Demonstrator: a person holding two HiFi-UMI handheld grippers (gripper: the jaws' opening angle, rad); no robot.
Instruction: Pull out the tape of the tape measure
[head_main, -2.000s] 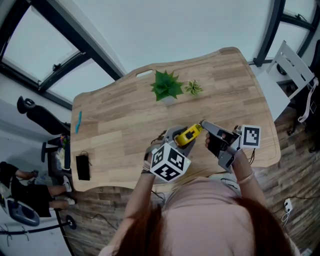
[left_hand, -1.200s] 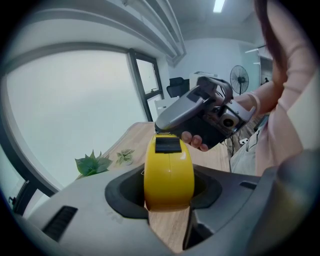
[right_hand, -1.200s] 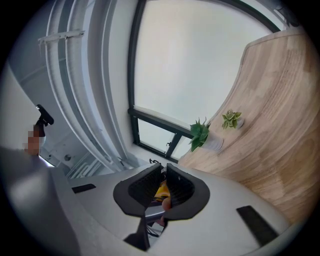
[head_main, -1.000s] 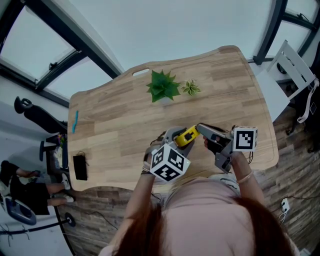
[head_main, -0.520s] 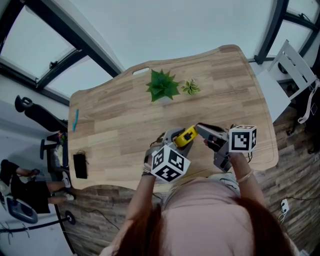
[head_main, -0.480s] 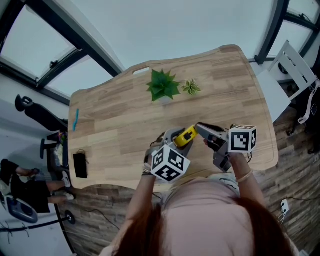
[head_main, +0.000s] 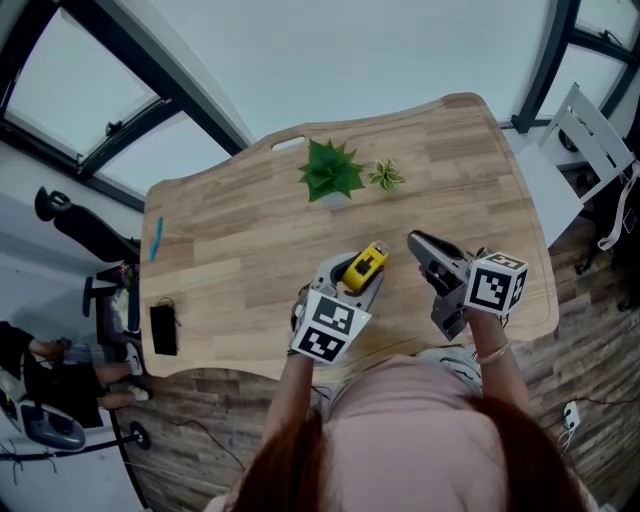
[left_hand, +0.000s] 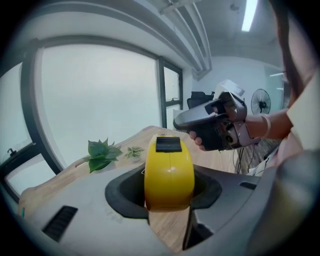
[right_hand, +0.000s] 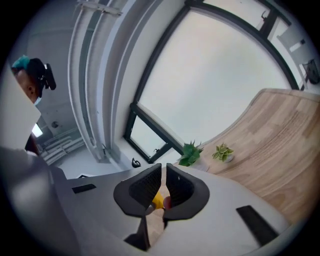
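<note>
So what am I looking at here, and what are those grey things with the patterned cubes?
No robot: a person carries two grey two-jaw grippers; the cubes belong to them. One picture comes from a camera on the person's head, looking down; the other two from cameras riding on the grippers, looking along their jaws. The left gripper clamps a yellow tape measure. The right gripper, apart from it, has its jaws almost together on nothing. On the wooden table stand a spiky green plant and a smaller plant; a blue pen and a black object lie at its left edge.
</note>
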